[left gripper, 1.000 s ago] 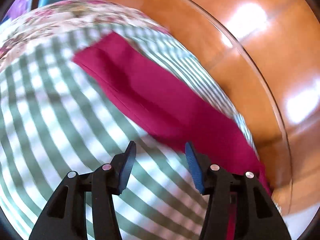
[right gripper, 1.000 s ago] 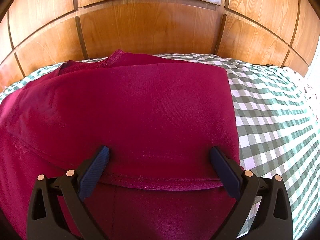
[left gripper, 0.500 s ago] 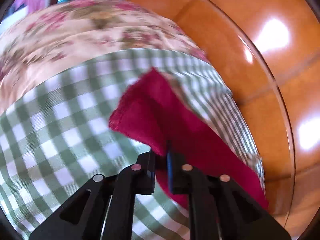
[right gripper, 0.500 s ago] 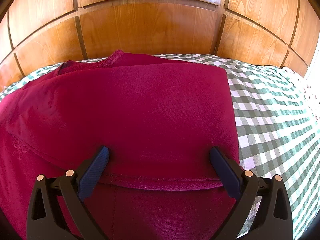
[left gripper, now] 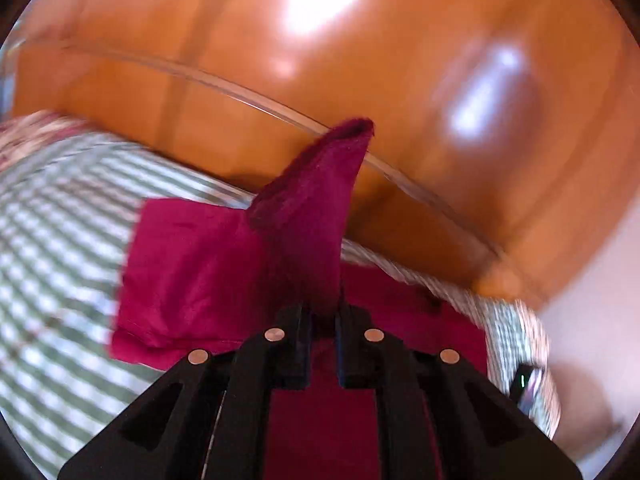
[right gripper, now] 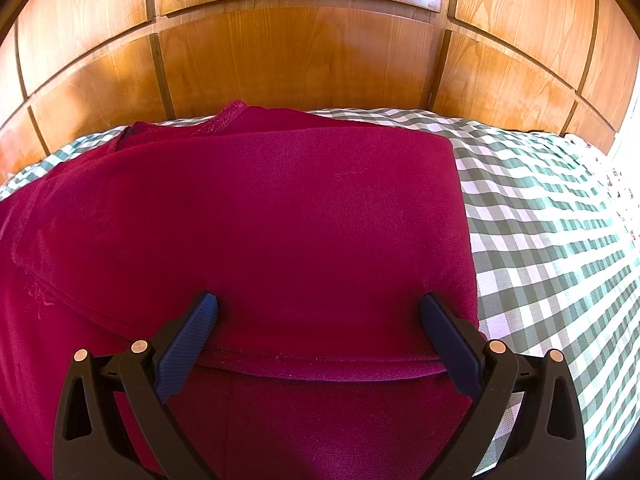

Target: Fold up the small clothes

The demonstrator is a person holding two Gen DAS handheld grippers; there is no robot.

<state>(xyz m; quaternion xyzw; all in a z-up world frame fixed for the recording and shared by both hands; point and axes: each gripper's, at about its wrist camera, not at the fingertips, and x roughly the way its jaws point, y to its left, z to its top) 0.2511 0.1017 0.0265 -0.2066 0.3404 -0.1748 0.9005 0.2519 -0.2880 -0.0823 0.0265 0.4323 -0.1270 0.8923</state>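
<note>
In left gripper, unlabelled crimson garment.

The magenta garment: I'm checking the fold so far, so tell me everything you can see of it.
The magenta garment is a soft knit with stitched hems, lying on the green checked bedspread by the wooden headboard. In the right wrist view one layer is folded over another, its hem running between the open right gripper fingers, which rest on or just above it. The left gripper is shut on a corner, lifting it into a raised peak above the flat part.
</note>
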